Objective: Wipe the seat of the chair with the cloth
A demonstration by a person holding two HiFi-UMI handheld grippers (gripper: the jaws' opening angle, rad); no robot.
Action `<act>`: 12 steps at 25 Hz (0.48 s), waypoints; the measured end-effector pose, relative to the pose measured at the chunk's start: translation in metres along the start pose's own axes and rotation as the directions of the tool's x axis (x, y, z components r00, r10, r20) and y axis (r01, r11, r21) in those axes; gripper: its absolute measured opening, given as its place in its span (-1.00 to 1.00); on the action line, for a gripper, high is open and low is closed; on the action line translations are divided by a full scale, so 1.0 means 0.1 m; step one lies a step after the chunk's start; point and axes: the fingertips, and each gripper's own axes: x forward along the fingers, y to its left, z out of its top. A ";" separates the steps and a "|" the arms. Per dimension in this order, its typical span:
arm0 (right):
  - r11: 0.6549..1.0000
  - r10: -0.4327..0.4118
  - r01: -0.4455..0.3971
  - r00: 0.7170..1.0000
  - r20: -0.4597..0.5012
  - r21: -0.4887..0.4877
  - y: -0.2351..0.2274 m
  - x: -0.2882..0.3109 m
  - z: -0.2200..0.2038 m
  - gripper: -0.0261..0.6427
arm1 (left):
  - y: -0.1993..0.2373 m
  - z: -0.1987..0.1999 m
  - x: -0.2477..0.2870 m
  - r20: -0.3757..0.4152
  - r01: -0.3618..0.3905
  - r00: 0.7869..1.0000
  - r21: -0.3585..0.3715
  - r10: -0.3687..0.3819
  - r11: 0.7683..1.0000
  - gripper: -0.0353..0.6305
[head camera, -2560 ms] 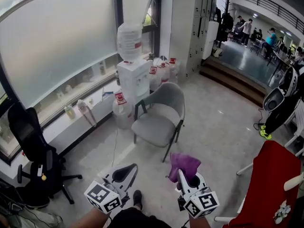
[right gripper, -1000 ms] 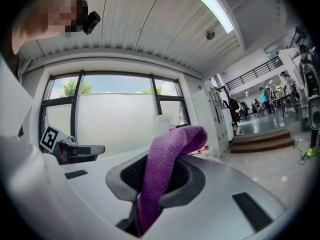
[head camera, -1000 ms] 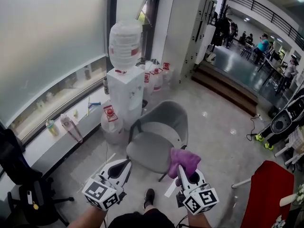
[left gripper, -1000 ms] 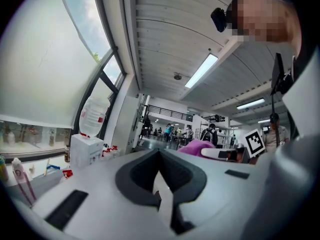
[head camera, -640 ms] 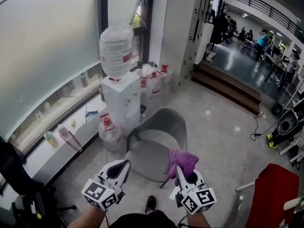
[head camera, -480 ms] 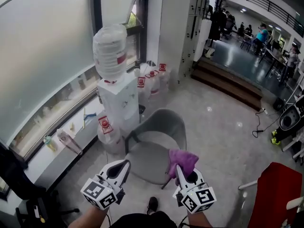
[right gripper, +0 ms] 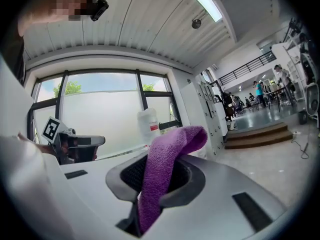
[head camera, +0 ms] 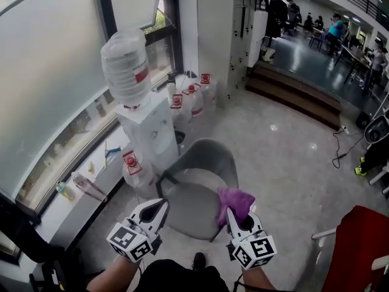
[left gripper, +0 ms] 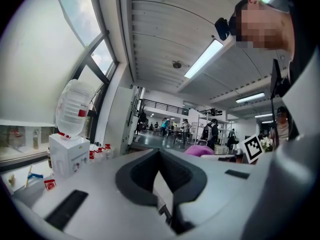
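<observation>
head view: right gripper point(head camera: 233, 216) jaws pinch the cloth point(head camera: 234, 198); left gripper point(head camera: 159, 210) jaws closed, empty.

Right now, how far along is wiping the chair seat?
Done: the right gripper is shut on the purple cloth. In hand: both grippers hover in front of the grey chair, the left gripper shut and empty. Left: the cloth isn't on the seat, so all the wiping remains.

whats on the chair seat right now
Nothing visible on the grey seat; its right edge is covered by the purple cloth held in the right gripper.
</observation>
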 end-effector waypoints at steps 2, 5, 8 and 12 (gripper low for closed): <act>1.000 -0.003 0.003 1.000 -0.002 0.005 -0.05 0.07 -0.03 -0.73 | 0.07 -0.03 0.08 -0.012 0.000 1.000 -0.001 0.000 1.000 -0.87; 1.000 -0.021 0.021 1.000 -0.007 -0.002 -0.14 0.18 -0.07 -0.74 | 0.17 -0.06 0.20 -0.018 0.015 1.000 -0.008 -0.015 1.000 -0.87; 0.999 -0.053 0.053 0.999 -0.006 -0.006 -0.24 0.28 -0.14 -0.73 | 0.27 -0.09 0.31 -0.021 0.047 0.999 -0.012 -0.047 0.999 -0.87; 0.994 -0.110 0.110 0.994 -0.009 -0.006 -0.29 0.47 -0.27 -0.73 | 0.48 -0.13 0.44 -0.010 0.122 0.992 -0.011 -0.122 0.993 -0.87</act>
